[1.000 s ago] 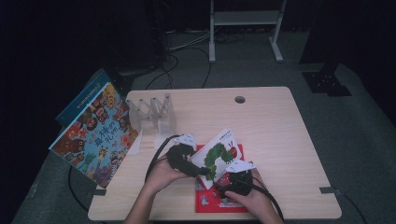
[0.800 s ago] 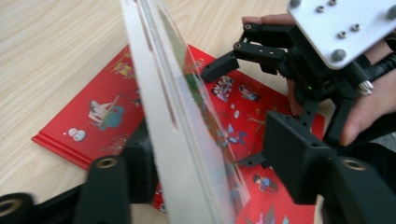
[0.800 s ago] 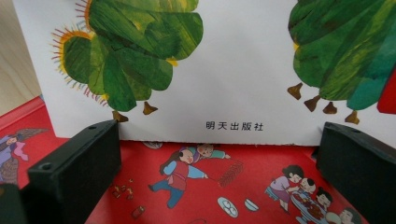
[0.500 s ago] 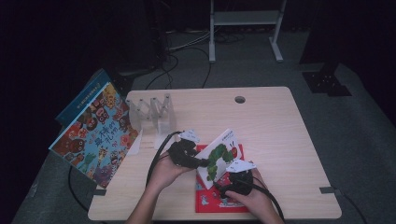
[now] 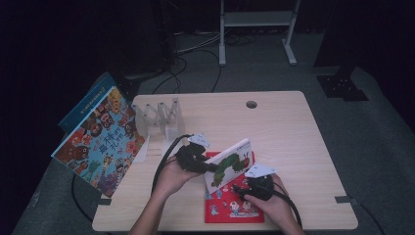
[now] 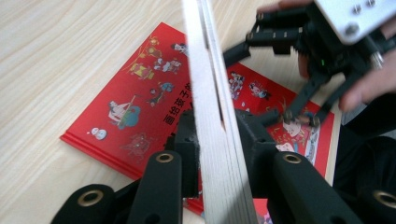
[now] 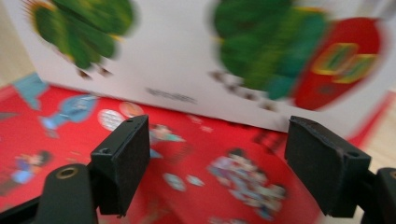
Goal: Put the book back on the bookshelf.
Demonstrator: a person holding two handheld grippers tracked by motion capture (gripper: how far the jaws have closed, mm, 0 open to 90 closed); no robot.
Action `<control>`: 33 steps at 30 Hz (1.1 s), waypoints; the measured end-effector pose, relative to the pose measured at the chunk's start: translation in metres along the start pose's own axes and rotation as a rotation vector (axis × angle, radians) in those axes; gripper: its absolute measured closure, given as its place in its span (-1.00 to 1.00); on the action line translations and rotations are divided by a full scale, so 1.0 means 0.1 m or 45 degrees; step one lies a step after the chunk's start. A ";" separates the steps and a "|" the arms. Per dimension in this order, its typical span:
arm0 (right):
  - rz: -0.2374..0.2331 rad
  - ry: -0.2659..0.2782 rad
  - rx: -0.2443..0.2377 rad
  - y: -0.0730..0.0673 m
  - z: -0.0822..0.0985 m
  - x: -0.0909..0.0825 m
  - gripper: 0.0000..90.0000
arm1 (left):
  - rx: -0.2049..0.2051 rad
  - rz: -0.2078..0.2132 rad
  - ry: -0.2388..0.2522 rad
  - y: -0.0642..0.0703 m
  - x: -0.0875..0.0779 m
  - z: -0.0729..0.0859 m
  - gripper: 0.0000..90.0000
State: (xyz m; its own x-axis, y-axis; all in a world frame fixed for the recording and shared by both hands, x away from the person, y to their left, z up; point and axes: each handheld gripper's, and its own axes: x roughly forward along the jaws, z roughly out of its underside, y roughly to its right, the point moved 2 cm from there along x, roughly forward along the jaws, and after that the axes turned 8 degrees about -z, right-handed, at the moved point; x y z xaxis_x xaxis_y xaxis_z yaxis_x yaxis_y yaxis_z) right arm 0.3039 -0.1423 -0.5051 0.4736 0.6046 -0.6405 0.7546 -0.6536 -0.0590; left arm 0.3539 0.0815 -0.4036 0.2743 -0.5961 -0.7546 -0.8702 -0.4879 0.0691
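A white picture book with a green caterpillar on its cover (image 5: pixel 230 164) stands tilted up on one edge over a red picture book (image 5: pixel 230 208) that lies flat near the table's front edge. My left gripper (image 5: pixel 210 167) has just been closing and is shut on the white book's page edge (image 6: pixel 210 116), one jaw on each side. My right gripper (image 5: pixel 240 188) sits low over the red book (image 7: pixel 196 186), facing the caterpillar cover (image 7: pixel 187 70). Its jaws have just been closing but stand apart with nothing between them. It also appears in the left gripper view (image 6: pixel 301 116).
A large colourful book (image 5: pixel 100 139) leans off the table's left edge with a blue book (image 5: pixel 85 100) behind it. A clear plastic rack (image 5: pixel 159 117) stands at the back left. A cable hole (image 5: pixel 251 104) lies at the back. Bare wood (image 5: pixel 303 147) stretches right.
The left gripper has shifted slightly away from the person and clamped the caterpillar book's edge. The book now stands steeper. The right hand has stayed in place.
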 end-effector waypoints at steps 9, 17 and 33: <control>0.158 0.034 0.151 0.71 0.17 -0.27 -0.52 | 0.023 -0.012 -0.035 0.01 -0.01 -0.04 0.66; 0.256 -0.021 0.244 0.99 0.31 -0.32 -0.51 | 0.031 -0.024 -0.041 -0.01 -0.09 -0.09 0.67; 0.272 -0.009 0.310 1.08 0.34 -0.33 -0.60 | -0.061 -0.063 0.020 -0.22 -0.61 0.03 0.67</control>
State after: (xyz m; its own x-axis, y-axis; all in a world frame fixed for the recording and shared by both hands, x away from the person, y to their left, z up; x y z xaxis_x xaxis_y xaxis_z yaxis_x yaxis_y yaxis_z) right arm 0.3550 -0.2482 -0.5165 0.6060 0.4392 -0.6632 0.5070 -0.8557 -0.1035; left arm 0.3547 0.1304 -0.3614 0.3229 -0.5804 -0.7476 -0.8351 -0.5464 0.0634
